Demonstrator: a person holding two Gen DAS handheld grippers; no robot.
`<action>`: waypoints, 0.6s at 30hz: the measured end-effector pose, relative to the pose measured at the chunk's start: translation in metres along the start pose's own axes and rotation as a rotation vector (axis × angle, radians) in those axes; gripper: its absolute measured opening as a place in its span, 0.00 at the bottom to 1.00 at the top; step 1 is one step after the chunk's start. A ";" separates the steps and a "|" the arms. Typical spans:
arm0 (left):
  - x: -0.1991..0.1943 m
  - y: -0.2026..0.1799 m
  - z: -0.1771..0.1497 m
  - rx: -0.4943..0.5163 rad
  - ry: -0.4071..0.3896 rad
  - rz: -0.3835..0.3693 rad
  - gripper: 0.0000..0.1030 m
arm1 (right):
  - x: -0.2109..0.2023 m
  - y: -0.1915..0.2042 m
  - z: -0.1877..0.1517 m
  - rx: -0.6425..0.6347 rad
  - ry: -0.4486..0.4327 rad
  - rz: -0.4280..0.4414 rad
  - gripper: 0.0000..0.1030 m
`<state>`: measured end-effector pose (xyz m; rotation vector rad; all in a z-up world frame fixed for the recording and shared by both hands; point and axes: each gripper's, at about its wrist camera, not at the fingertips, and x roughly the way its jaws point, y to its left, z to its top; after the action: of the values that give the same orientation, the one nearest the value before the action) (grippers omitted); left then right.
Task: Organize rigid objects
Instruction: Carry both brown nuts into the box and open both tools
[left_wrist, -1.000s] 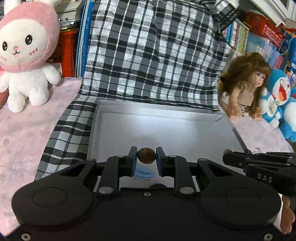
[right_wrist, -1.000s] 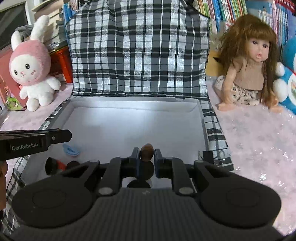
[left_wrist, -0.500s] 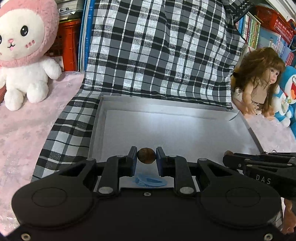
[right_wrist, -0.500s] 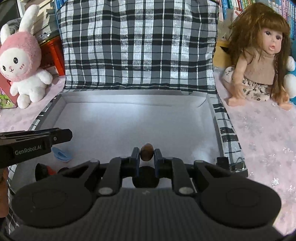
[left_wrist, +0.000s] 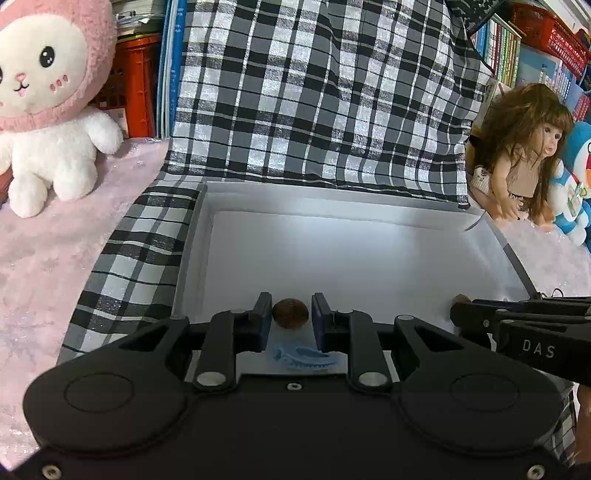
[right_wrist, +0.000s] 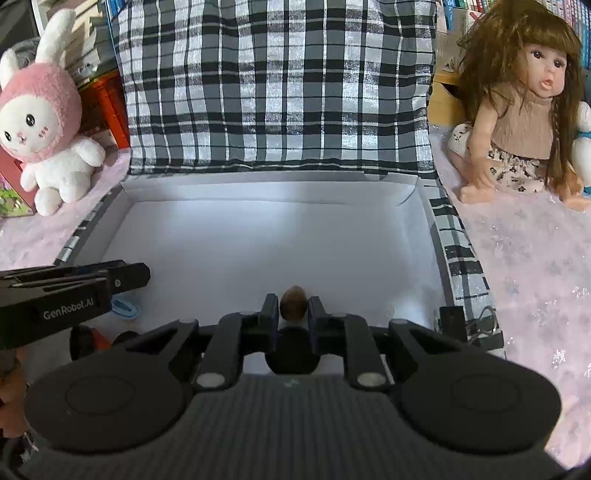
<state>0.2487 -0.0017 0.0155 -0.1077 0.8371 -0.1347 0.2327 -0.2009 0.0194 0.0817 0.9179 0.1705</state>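
Observation:
A small brown nut (left_wrist: 290, 313) sits between the blue pads of my left gripper (left_wrist: 291, 314), which is shut on it above the near end of the open plaid box (left_wrist: 140, 258). A second brown nut (right_wrist: 293, 302) hangs between the fingers of my right gripper (right_wrist: 293, 306). Its jaws are opening, and a thin gap shows on each side of the nut. Each gripper's tip shows at the edge of the other's view: the right one (left_wrist: 460, 314), the left one (right_wrist: 142, 275). A blue toothed piece (left_wrist: 301, 356) lies on the white floor below the left gripper.
The box's plaid lid (right_wrist: 273, 81) stands upright at the back. A pink-hooded rabbit plush (right_wrist: 44, 125) sits left of the box, a long-haired doll (right_wrist: 524, 122) right of it, both on pink cloth. A black and red item (right_wrist: 88, 341) lies in the near left corner.
The right gripper's jaws have parted slightly around its nut. The left gripper still grips its nut. Both hands have hardly moved.

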 end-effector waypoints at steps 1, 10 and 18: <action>-0.003 0.000 0.000 0.001 -0.008 0.003 0.26 | -0.002 0.000 0.000 0.004 -0.006 0.008 0.30; -0.050 -0.008 -0.011 0.054 -0.121 -0.004 0.64 | -0.040 0.004 -0.017 -0.049 -0.118 0.034 0.58; -0.094 -0.011 -0.035 0.073 -0.211 -0.027 0.77 | -0.076 0.007 -0.047 -0.119 -0.232 0.044 0.68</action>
<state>0.1595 0.0010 0.0632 -0.0635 0.6195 -0.1764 0.1492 -0.2075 0.0520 0.0102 0.6736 0.2506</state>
